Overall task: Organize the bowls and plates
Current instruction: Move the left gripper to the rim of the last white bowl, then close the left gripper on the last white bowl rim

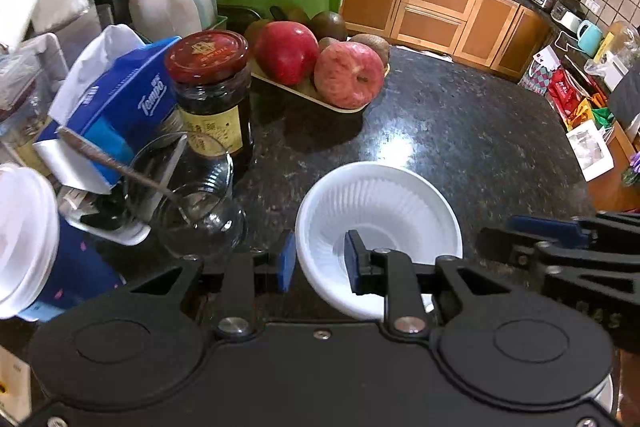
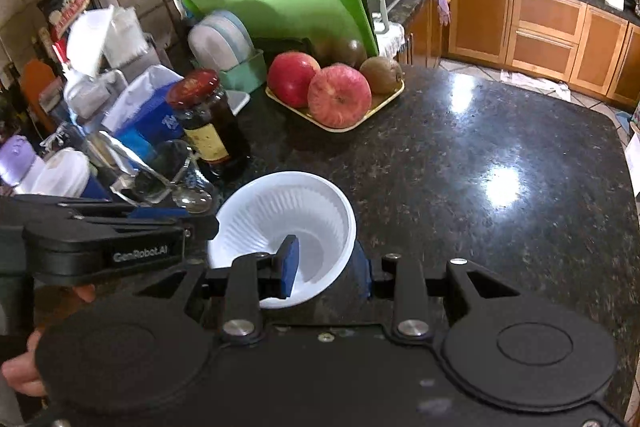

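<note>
Bowl (image 1: 378, 223) upright on worktop (image 1: 460, 131), mouth up, round, no long axis to line up. Your left gripper (image 1: 320, 261): fingers apart, straddling near-left rim, one pad outside, one inside bowl. Your right gripper (image 2: 326, 263): fingers apart too, straddling near-right rim, left pad inside, right one outside, partly hidden behind wall. Both equally close, neither clamped yet. Jar (image 1: 212, 87) and glass (image 1: 192, 195) just left, so mind them when lifting.

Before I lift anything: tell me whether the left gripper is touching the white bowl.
Cannot tell. In the left wrist view the left gripper straddles the white bowl rim, one blue pad inside, one outside, but neither view plainly shows contact or a gap.
</note>
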Motion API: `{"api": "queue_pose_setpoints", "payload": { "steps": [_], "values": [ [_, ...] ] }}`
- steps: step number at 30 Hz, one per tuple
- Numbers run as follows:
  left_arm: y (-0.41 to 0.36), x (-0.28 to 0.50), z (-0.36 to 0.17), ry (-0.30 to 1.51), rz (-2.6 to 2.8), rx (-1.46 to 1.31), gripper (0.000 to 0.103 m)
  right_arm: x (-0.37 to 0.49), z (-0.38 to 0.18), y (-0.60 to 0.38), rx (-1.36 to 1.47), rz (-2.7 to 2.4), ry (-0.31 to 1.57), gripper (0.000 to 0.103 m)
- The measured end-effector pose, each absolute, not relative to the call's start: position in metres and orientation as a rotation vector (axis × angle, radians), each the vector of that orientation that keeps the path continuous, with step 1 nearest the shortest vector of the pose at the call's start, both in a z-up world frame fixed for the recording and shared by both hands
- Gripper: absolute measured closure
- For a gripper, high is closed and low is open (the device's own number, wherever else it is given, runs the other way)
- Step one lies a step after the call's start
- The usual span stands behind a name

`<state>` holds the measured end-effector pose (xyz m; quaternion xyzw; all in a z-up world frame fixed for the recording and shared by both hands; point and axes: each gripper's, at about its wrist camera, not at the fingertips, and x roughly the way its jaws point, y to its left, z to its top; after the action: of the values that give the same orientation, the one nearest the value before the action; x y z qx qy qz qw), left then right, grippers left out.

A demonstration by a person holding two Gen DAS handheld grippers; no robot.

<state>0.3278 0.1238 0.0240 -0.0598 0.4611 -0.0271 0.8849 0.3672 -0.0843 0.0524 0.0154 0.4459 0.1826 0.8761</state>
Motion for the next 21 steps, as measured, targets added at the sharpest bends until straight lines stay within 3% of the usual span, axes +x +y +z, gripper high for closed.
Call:
{"api": "queue_pose_setpoints", "payload": {
  "steps": [21],
  "values": [
    [0.12, 0.356, -0.003, 1.031, -0.033, -0.121, 0.069, 0.404, 0.012, -0.074, 0.005, 0.397, 1.02, 0.071]
  ]
}}
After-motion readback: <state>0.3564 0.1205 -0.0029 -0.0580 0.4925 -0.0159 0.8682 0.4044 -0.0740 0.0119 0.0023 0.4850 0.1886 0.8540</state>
